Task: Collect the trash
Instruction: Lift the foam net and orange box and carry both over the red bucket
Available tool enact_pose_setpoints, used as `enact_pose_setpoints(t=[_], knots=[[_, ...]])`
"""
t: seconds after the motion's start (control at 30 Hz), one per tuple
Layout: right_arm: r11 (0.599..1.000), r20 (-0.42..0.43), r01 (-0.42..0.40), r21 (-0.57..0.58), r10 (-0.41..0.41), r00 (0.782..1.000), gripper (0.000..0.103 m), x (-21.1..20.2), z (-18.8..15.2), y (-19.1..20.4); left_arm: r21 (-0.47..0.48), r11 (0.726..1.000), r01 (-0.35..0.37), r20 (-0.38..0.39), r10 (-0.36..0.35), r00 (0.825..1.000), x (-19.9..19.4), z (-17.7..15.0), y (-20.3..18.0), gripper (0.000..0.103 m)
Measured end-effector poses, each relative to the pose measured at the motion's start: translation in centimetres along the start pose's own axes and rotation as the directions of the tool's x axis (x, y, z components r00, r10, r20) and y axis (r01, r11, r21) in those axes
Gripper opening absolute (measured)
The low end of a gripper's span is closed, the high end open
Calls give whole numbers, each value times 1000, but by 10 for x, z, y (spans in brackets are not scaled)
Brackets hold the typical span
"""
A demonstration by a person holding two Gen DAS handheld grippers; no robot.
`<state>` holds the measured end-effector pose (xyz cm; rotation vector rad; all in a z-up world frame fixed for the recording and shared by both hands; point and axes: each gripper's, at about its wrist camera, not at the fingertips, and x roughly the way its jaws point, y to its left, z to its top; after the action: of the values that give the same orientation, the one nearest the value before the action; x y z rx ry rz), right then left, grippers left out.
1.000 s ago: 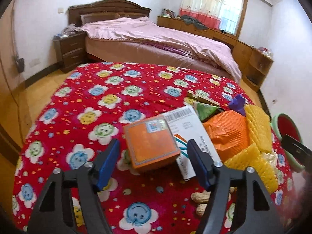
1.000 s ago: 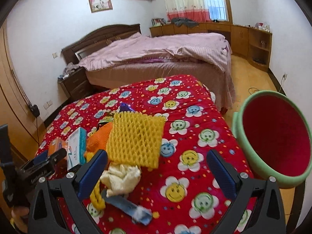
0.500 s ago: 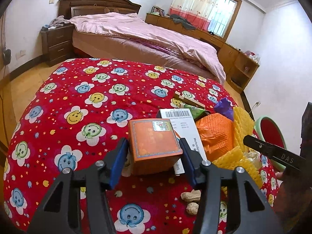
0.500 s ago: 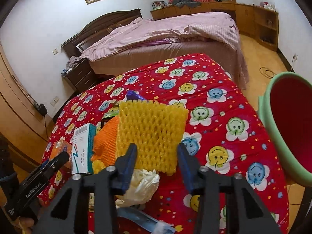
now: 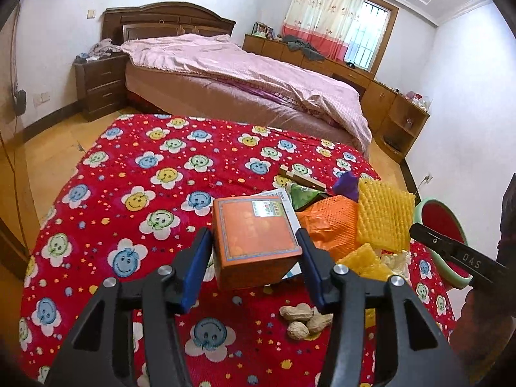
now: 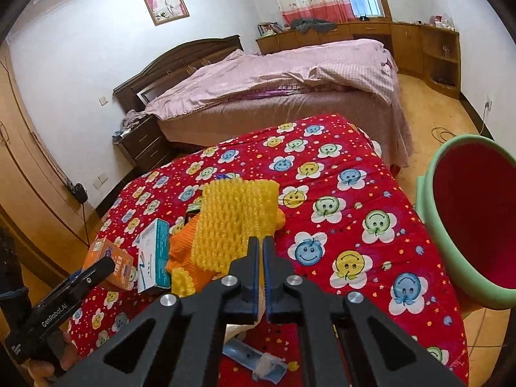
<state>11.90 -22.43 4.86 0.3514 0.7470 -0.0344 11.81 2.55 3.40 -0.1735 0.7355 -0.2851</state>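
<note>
**Left wrist view.** Observe the left gripper [image 5: 254,251] clamped at about half span on the orange box [image 5: 254,235], having just been closing on it, with pads flat against two opposite side faces. Judge the box as lifted just clear of the red smiley-print cloth [image 5: 129,161], partly above the white carton [image 5: 283,196]. Hold the squeeze steady and keep the wrist level to prevent the box from pivoting between the pads. Stay clear of the peanuts [image 5: 304,319] on the cloth below, and of the orange foam net [image 5: 332,222] and yellow foam net [image 5: 383,219] just beside the box. Locate the green-rimmed bin [image 5: 419,208] at far right, past the cloth edge. Carry over the pile, not through it.

**Right wrist view.** Observe the right gripper [image 6: 261,245] almost fully shut, having just been closing, pinched on the near lower edge of the yellow foam net. Treat the bite as shallow: raise slowly and watch for slip. Find the bin at right, well apart from the net, mouth turned toward the camera. Lift first, then swing right across bare cloth. Release only above the mouth. Keep away from the left gripper at lower left.
</note>
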Motion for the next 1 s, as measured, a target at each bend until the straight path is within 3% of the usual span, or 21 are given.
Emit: enact_pose_setpoints(t=[0.13, 0.2, 0.37, 0.67, 0.73, 0.77, 0.8, 1.0], knots=[[1000, -2, -7, 5, 7, 1000, 9, -1, 0, -1, 1, 1000, -25, 13, 25, 1000, -8, -1, -2, 54], [1000, -11, -9, -1, 9, 1000, 28, 2, 0, -1, -3, 999, -39, 14, 39, 999, -11, -1, -1, 54], [1000, -30, 6, 12, -5, 1000, 48, 14, -1, -6, -18, 998, -66, 10, 66, 998, -12, -2, 4, 54], [994, -79, -82, 71, 87, 993, 48, 42, 11, -19, -17, 996, -91, 9, 91, 996, -12, 1, 1, 54], [992, -80, -102, 71, 108, 991, 39, 44, 14, -18, -12, 996, -90, 12, 90, 996, -13, 2, -1, 54], [992, -77, -110, 64, 114, 990, 22, 44, 15, -17, -10, 996, -89, 13, 89, 996, -14, 2, -2, 54], [993, -73, -108, 51, 111, 991, 14, 43, 16, -16, -8, 996, -86, 13, 86, 996, -14, 2, -4, 54], [994, 24, -110, -22, 111, 994, 13, 12, 20, -5, 24, 998, -57, 23, 57, 998, -19, 7, -19, 54]])
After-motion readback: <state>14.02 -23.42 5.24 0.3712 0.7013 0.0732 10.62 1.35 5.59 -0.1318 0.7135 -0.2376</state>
